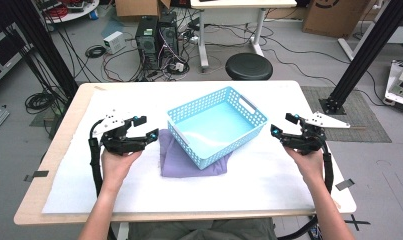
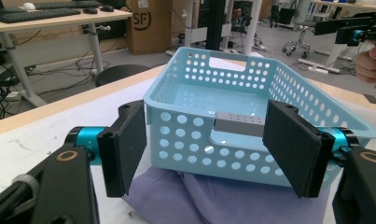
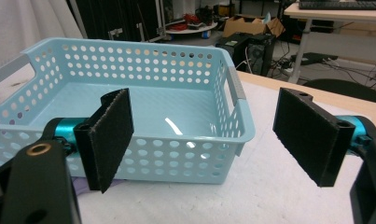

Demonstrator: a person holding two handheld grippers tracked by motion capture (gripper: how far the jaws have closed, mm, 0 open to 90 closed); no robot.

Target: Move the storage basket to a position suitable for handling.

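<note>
While both grippers hang above the white-covered table (image 1: 269,190), nothing is clamped in either; order below runs largest to smallest.

Table: pale wooden rim, white sheet over the top; the person's forearms come in over its near edge.

Basket (image 1: 216,125): light blue plastic, perforated walls, empty inside; it stands between the two sets of jaws, nearer the left pair than the right; one end rests on the cloth, so it sits a little tilted; in the left gripper view its short wall with the grey handle strip lies straight ahead of the jaws and shows in the gap between them, not touched by either pad; in the right gripper view its near corner lies ahead of the jaws, toward the left-hand one, apart from both pads.

Cloth (image 1: 186,159): lilac, folded, flat on the sheet; partly under the basket; just ahead of and below the left jaws; well apart from the right jaws.

Left gripper (image 1: 145,127): held in the left hand (image 1: 116,165), pointing toward the basket; jaws wide apart, black pads bare, no contact with basket or cloth.

Right gripper (image 1: 281,125): held in the right hand (image 1: 306,160), pointing at the basket's far side; jaws wide apart, pads bare; bare sheet under them.
</note>
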